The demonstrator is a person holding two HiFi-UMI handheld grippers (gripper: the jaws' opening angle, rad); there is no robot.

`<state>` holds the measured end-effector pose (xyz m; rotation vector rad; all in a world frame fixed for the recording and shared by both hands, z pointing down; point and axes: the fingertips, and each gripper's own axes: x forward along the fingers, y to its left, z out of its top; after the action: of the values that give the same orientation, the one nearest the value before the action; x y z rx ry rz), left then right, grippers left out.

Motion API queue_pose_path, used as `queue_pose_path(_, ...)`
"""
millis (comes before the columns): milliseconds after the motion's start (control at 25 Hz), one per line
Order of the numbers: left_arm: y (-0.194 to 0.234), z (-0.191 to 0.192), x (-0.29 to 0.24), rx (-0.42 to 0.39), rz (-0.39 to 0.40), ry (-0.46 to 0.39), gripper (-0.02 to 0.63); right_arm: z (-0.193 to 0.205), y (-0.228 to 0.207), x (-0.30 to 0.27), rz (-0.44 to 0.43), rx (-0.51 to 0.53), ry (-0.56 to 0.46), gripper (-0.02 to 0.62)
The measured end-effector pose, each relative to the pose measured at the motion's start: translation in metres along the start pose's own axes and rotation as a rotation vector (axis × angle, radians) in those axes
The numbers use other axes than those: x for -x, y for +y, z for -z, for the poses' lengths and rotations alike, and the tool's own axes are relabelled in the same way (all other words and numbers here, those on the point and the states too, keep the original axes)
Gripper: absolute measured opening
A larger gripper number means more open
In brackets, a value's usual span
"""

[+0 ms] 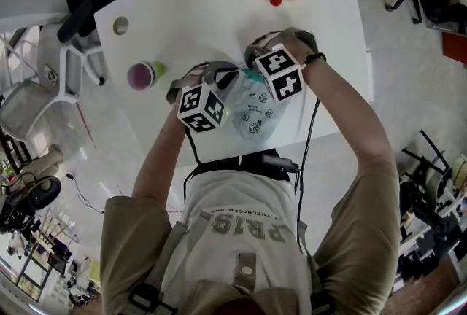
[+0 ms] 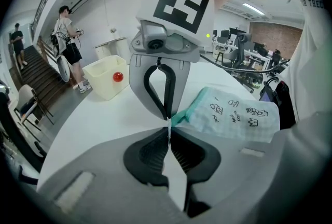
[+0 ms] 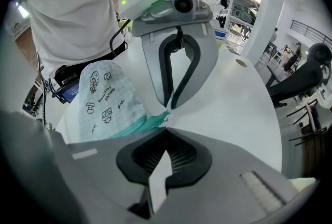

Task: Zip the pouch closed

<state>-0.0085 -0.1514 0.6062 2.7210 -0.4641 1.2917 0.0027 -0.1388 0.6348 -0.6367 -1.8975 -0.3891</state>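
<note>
A round-cornered white tabletop [image 1: 182, 7] is seen from above, with a person leaning over its near edge. The pouch [image 1: 252, 113], pale with small black doodle prints and a teal zipper band, sits just inside that near edge, about midway along it and between the person's two hands. No view shows whether it rests on the surface or hangs just above it.

The left gripper [image 2: 168, 132] is closed tight on the teal end of the pouch. The right gripper [image 3: 166, 125] faces it tip to tip, also clamped shut on that same teal corner. A small pale sliver shows where the tips meet. It may be the zipper pull, but it is too small to be sure.

Judging from this, the step in hand is setting the two grips at one end of the zipper; whether the teeth are already closed cannot be made out. The next move likely calls for one gripper to anchor the corner while the other draws along the teal band, keeping the fabric taut.
</note>
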Motion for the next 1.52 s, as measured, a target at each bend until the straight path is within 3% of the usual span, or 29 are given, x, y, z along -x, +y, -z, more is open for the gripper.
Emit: queue_pose_path(1520,-0.007,0.001,0.008,0.004,0.014,0.005,0.025,0.017,0.015,0.004,0.051,-0.033,0.053,0.000)
